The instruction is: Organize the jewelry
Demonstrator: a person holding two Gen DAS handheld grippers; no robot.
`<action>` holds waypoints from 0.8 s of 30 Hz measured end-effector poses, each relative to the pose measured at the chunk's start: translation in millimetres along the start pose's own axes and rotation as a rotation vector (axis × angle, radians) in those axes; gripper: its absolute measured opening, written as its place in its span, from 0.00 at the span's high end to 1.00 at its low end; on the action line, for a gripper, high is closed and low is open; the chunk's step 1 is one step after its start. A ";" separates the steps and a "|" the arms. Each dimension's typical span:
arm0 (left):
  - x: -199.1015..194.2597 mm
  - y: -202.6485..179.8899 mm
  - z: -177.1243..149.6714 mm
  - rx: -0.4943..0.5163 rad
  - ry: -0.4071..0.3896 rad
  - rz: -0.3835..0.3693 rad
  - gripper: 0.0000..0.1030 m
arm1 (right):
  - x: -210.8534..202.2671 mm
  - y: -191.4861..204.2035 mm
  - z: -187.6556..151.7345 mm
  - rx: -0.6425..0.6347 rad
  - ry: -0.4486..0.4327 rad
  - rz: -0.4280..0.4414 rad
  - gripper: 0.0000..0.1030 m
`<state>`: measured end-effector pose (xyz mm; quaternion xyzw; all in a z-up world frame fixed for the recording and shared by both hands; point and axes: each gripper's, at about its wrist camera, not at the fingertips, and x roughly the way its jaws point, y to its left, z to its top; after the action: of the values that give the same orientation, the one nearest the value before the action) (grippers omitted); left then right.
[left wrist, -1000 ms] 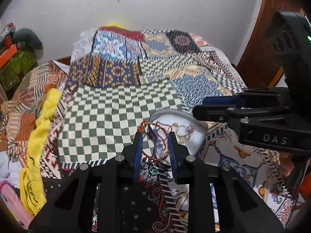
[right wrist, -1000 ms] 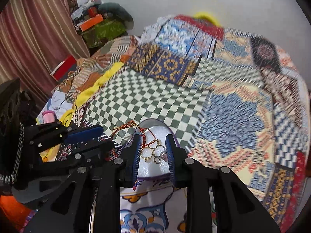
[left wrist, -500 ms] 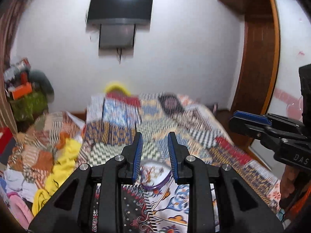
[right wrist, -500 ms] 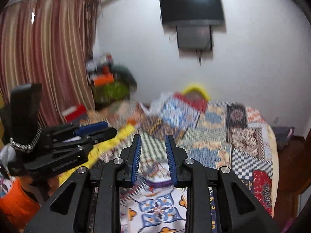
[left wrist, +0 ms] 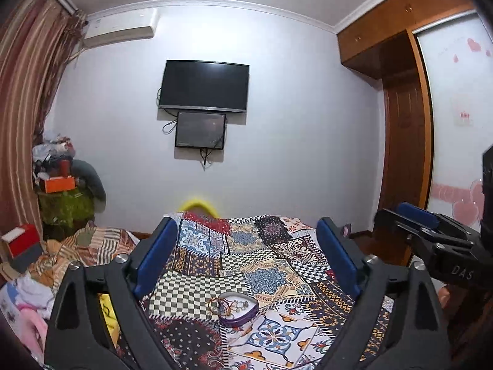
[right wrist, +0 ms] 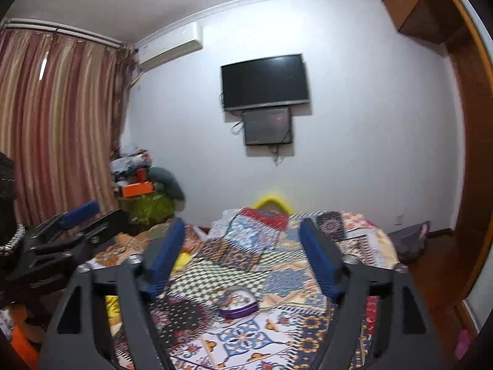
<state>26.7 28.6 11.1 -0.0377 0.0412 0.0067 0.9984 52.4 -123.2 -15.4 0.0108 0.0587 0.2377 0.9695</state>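
Note:
A purple heart-shaped tin (left wrist: 238,310) lies on the patchwork quilt, far below and ahead of both grippers. Inside it are a red thread bracelet and several small rings (left wrist: 226,303). The same tin (right wrist: 238,304) shows, slightly blurred, in the right wrist view. My left gripper (left wrist: 246,226) points level across the bed, its jaws opening wide with nothing between them. My right gripper (right wrist: 242,226) is held the same way, also opening and empty. Each gripper sees the other at its side: the right gripper (left wrist: 422,226) and the left gripper (right wrist: 77,215).
The quilt-covered bed (left wrist: 277,265) fills the lower view. A yellow cloth (left wrist: 106,311) and piled clothes lie along its left side. A television (left wrist: 203,86) hangs on the far wall, a wooden wardrobe (left wrist: 403,154) stands right, and striped curtains (right wrist: 55,123) hang left.
Both grippers rose and drew back from the tin, tilting up from the bed to the far wall. Their narrow jaws have spread wide. The bracelet stays in the tin.

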 end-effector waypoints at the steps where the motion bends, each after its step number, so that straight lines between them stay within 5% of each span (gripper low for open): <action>1: -1.1 0.8 -1.4 -0.008 0.002 0.006 0.09 | -1.6 0.2 -0.6 0.001 -0.015 -0.024 0.11; 4: -1.8 4.0 -4.7 -0.026 0.006 0.028 0.07 | -14.2 2.5 -1.1 0.003 -0.064 -0.063 0.00; 24: -9.8 10.2 -12.0 -0.053 0.022 0.050 0.07 | -25.2 2.9 -10.1 -0.019 -0.026 -0.060 0.00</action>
<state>15.7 37.8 -0.8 -0.0630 0.0532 0.0322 0.9961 27.7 -132.4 -22.6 0.0028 0.0440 0.2089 0.9770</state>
